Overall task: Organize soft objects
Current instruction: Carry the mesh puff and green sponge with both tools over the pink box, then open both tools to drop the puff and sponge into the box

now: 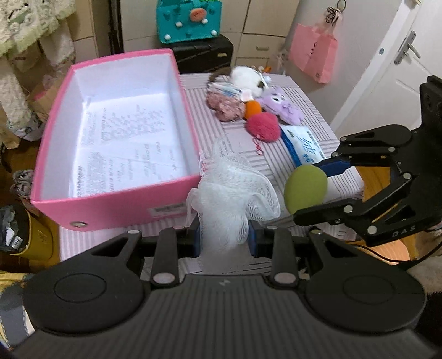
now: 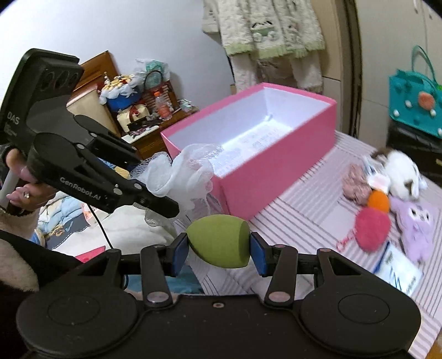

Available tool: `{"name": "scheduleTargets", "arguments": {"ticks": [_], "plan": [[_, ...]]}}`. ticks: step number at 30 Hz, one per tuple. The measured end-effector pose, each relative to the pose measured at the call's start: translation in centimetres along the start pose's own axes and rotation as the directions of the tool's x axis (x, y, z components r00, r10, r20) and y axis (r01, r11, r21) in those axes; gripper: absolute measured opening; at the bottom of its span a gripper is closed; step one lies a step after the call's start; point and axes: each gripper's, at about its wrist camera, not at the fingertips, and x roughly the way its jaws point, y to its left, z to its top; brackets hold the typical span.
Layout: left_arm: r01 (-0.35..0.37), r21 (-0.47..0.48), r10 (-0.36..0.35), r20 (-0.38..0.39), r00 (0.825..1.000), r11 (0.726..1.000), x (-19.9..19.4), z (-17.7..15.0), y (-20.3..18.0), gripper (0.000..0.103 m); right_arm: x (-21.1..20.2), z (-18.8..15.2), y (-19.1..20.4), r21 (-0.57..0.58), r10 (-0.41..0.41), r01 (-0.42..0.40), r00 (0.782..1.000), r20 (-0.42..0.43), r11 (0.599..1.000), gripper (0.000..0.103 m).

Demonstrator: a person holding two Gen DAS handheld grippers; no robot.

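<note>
Now two grippers, left [image 1: 224, 239] pinching one mesh puff [image 1: 232, 190], right [image 2: 219, 252] one green sponge [image 2: 219, 244], beside one pink box [image 1: 116, 204].

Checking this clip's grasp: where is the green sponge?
The green sponge is pinched in the right claw, held just off the pink box's near corner, beside the white mesh pouf.

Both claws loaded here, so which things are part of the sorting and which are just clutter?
Job: white mesh pouf in left claw; green sponge in right claw; pink box; plush toys.
Clutter: teal bag; pink paper bag.
</note>
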Motion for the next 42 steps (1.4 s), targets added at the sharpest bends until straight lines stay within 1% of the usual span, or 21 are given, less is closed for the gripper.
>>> {"name": "scheduleTargets", "arguments": {"ticks": [5,7,10,13,18,21,23,25,26,28,32,37,38,40,42], "plan": [[-0.002,0.026,0.001,0.043,0.999,1.000,-0.9,1.1,1.5,0.030,0.4,2.5,1.0,-0.046,-0.007,0.008,1.000,0.021,0.999,0.053],[-0.001,0.026,0.000,0.037,0.999,1.000,-0.7,1.6,2.4,0.030,0.8,3.5,1.0,-0.053,-0.014,0.015,0.999,0.029,0.998,0.053],[-0.005,0.004,0.005,0.015,1.000,1.000,0.0,2.5,4.2,0.030,1.5,4.8,0.8,-0.076,-0.042,0.045,0.999,0.032,0.996,0.053],[-0.016,-0.024,0.016,0.017,1.000,1.000,0.7,3.9,6.0,0.030,2.3,6.6,0.6,-0.122,-0.082,0.086,0.996,0.043,0.989,0.053],[-0.022,-0.067,0.024,0.033,0.999,0.998,2.5,6.4,8.7,0.030,4.0,9.7,-0.8,-0.152,-0.092,0.101,0.994,0.061,0.983,0.054],[-0.037,-0.104,0.039,0.012,0.999,0.994,4.5,8.1,10.5,0.030,5.5,11.1,-1.5,-0.174,-0.093,0.105,0.993,0.075,0.979,0.054],[-0.055,-0.116,0.054,-0.016,0.998,0.992,6.0,9.0,11.3,0.030,6.7,12.1,-1.8,-0.206,-0.093,0.108,0.993,0.077,0.973,0.054],[-0.085,-0.116,0.079,-0.056,0.995,0.990,7.5,9.8,12.0,0.031,8.0,13.1,-1.8,-0.256,-0.110,0.127,0.991,0.081,0.958,0.054],[-0.096,-0.114,0.087,-0.076,0.993,0.989,8.1,10.0,12.3,0.031,8.6,13.6,-1.8,-0.286,-0.112,0.128,0.991,0.072,0.950,0.054],[-0.121,-0.115,0.107,-0.121,0.987,0.986,9.3,10.1,12.9,0.031,10.3,14.6,-1.8,-0.331,-0.098,0.103,0.995,0.031,0.938,0.054],[-0.164,-0.097,0.144,-0.187,0.972,0.982,10.4,10.1,13.8,0.032,13.8,16.0,-2.6,-0.357,-0.065,0.026,0.993,-0.100,0.934,0.054],[-0.196,-0.082,0.168,-0.266,0.949,0.977,11.7,10.1,14.4,0.033,16.8,16.3,-2.9,-0.404,-0.056,-0.036,0.975,-0.214,0.914,0.054],[-0.198,-0.079,0.170,-0.272,0.947,0.977,11.7,10.0,14.4,0.033,17.1,16.3,-2.9,-0.409,-0.042,-0.060,0.971,-0.235,0.911,0.054],[-0.200,-0.068,0.174,-0.277,0.945,0.977,11.5,10.0,14.3,0.038,17.8,16.4,-2.9,-0.411,-0.004,-0.116,0.960,-0.278,0.904,0.055],[-0.191,-0.072,0.165,-0.271,0.948,0.979,11.2,9.9,14.2,0.042,18.2,16.3,-2.7,-0.409,0.032,-0.163,0.951,-0.309,0.898,0.056]]}}
